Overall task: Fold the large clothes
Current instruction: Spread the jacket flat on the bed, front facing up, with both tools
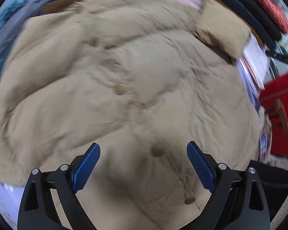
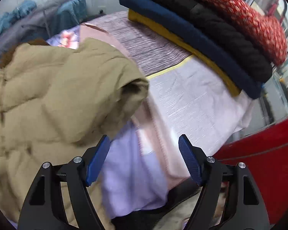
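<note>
A tan quilted puffer jacket [image 1: 124, 88] with snap buttons fills the left wrist view, lying spread on the cloth-covered table. My left gripper [image 1: 143, 148] hangs open just above its front, a snap button between the blue pads, nothing pinched. In the right wrist view the same jacket [image 2: 53, 99] lies at the left with one sleeve end [image 2: 132, 88] folded over. My right gripper [image 2: 144, 140] is open over the pale table cover [image 2: 192, 103], right of the jacket, with nothing between its fingers.
A stack of folded clothes [image 2: 211, 28], yellow, navy, black and red-patterned, sits at the table's far right. Blue and grey garments [image 2: 38, 19] are heaped at the back left. A red object [image 2: 263, 163] stands beside the table at the right.
</note>
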Demonstrator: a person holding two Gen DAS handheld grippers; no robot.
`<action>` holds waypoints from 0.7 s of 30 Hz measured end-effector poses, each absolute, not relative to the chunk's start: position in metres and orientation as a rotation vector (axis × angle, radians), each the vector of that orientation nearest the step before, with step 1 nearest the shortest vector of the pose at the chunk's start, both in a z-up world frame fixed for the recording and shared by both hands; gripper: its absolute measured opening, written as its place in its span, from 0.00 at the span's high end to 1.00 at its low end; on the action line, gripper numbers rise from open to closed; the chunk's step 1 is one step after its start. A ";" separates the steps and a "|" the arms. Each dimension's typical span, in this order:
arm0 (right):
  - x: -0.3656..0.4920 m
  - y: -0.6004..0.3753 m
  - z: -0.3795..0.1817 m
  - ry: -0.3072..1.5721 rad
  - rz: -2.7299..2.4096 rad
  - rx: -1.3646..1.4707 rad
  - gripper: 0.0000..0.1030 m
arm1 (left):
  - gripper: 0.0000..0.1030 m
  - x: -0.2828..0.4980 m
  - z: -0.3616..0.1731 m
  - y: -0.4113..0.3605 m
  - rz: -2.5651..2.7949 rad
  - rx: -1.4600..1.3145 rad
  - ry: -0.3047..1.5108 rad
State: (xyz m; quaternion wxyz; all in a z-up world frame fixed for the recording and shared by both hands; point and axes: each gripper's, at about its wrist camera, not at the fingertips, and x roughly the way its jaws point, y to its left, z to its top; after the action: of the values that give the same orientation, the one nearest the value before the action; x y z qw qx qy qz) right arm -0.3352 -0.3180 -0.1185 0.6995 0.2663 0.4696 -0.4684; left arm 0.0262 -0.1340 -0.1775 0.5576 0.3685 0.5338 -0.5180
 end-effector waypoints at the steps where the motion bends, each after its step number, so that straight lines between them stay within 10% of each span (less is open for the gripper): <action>1: -0.330 -0.305 -0.117 1.025 -0.989 0.598 0.28 | 0.13 0.017 -0.185 -0.139 -1.253 0.895 1.272; 13: -0.249 -0.213 -0.242 1.384 -0.440 0.366 0.17 | 0.06 -0.019 -0.245 -0.134 -1.281 0.952 1.271; 21: -0.257 -0.257 -0.199 1.356 -0.448 0.549 0.11 | 0.06 -0.028 -0.222 -0.148 -1.259 0.959 1.229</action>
State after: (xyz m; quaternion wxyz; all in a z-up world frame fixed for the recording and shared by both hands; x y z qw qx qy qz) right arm -0.2574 -0.2571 -0.1991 0.7213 0.2486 0.6138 -0.2030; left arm -0.0280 -0.1478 -0.2215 0.5388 0.4032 0.5168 -0.5292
